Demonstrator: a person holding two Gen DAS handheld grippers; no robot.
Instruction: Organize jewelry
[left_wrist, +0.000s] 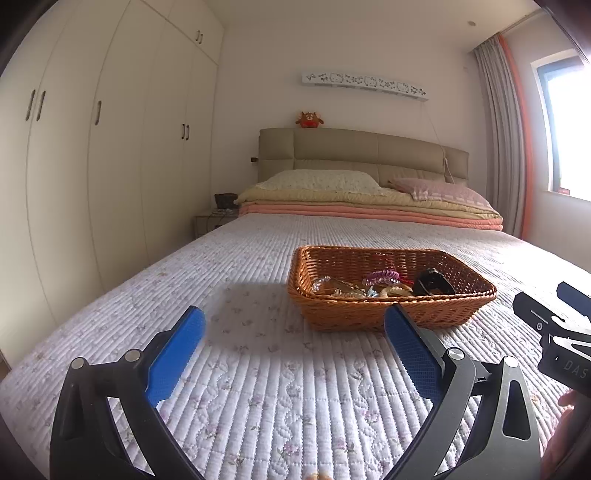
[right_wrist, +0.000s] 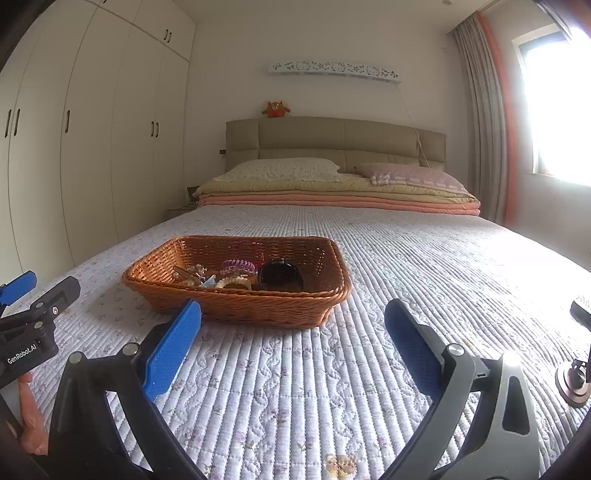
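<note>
A brown wicker basket (left_wrist: 391, 317) sits on the quilted bed, also in the right wrist view (right_wrist: 258, 306). It holds a purple coil hair tie (left_wrist: 382, 276), a black clip (left_wrist: 432, 282), clear beaded pieces (left_wrist: 325, 284) and other small jewelry. My left gripper (left_wrist: 295, 321) is open and empty, just short of the basket and to its left. My right gripper (right_wrist: 293, 319) is open and empty, just short of the basket's front right corner. A small beaded piece (right_wrist: 340, 466) lies on the quilt at the bottom edge of the right wrist view.
The bed has a white floral quilt (left_wrist: 258, 369), folded blankets (left_wrist: 369, 208) and pillows at the far end. White wardrobes (left_wrist: 110, 147) line the left wall. A window and curtain (left_wrist: 498, 129) are on the right. A round metal object (right_wrist: 574, 380) lies at the right.
</note>
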